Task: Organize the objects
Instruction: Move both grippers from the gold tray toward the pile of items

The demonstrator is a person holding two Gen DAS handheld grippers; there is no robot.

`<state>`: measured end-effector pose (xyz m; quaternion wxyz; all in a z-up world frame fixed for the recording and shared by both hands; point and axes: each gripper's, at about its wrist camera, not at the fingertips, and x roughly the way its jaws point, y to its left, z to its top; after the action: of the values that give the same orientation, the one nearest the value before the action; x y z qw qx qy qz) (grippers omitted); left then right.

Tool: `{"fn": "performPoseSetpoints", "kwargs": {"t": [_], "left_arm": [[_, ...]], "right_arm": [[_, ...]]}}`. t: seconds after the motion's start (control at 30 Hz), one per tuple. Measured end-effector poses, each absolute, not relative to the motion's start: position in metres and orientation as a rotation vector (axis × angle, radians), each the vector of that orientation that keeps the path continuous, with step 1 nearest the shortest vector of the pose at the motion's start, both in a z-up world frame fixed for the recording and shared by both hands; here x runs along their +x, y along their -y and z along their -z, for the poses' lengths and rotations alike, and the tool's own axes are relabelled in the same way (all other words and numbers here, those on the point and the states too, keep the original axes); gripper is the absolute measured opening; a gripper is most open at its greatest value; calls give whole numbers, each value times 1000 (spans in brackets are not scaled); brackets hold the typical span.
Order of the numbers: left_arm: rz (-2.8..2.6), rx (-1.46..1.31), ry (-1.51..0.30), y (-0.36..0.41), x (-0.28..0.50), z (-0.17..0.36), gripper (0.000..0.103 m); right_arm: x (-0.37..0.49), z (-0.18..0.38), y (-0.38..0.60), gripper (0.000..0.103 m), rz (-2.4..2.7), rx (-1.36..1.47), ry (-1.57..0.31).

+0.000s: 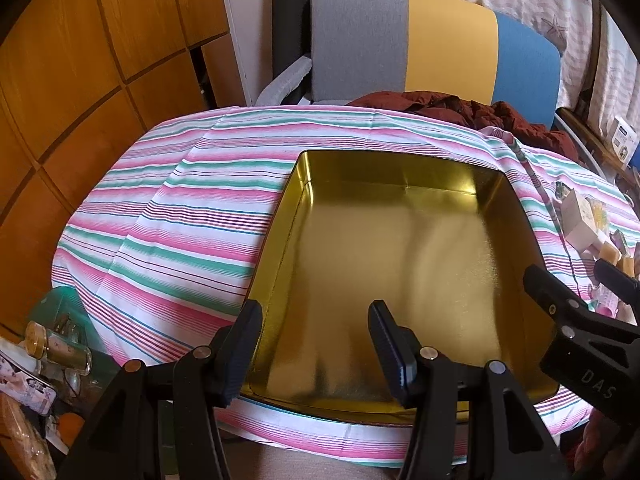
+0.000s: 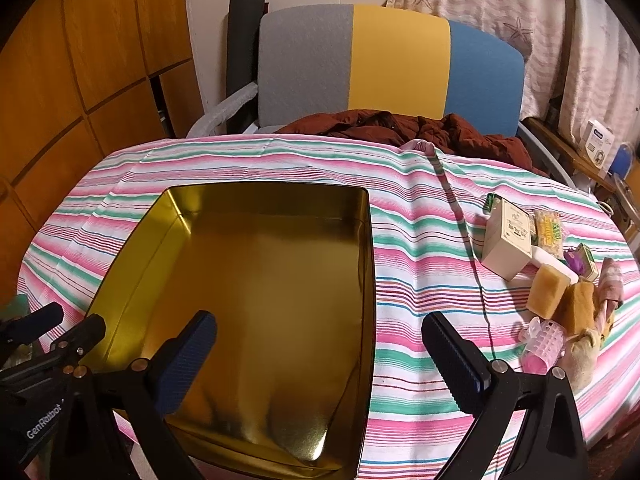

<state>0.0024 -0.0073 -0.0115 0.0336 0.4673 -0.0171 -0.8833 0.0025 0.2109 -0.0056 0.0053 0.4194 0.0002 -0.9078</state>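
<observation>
An empty gold tin lies open on the striped cloth. My left gripper hovers open over its near left corner, one finger outside the left wall and one inside, nothing pressed. My right gripper is open wide above the tin's right wall, which runs between its fingers. To the right lies a pile of small items: a cream box, yellow sponge blocks, a pink hair roller and a yellow packet. Each gripper shows in the other's view, right and left.
A chair with a grey, yellow and blue back stands behind the table, a maroon jacket draped on its seat. Wooden cabinet doors fill the left. Glass jars and clutter sit below the table's left edge.
</observation>
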Motion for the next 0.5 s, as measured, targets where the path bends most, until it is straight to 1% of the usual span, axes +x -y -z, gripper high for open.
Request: {"fn": "performPoseSetpoints", "kwargs": {"t": [0.37,0.5], "left_arm": [[2819,1421,-71,6,6,13,56],[2896,1446,-75,-10,7,16,56]], "right_arm": [[13,-5,-218,103,2849,1224,10],[18,-9,-238,103,2886,1205,28]]}}
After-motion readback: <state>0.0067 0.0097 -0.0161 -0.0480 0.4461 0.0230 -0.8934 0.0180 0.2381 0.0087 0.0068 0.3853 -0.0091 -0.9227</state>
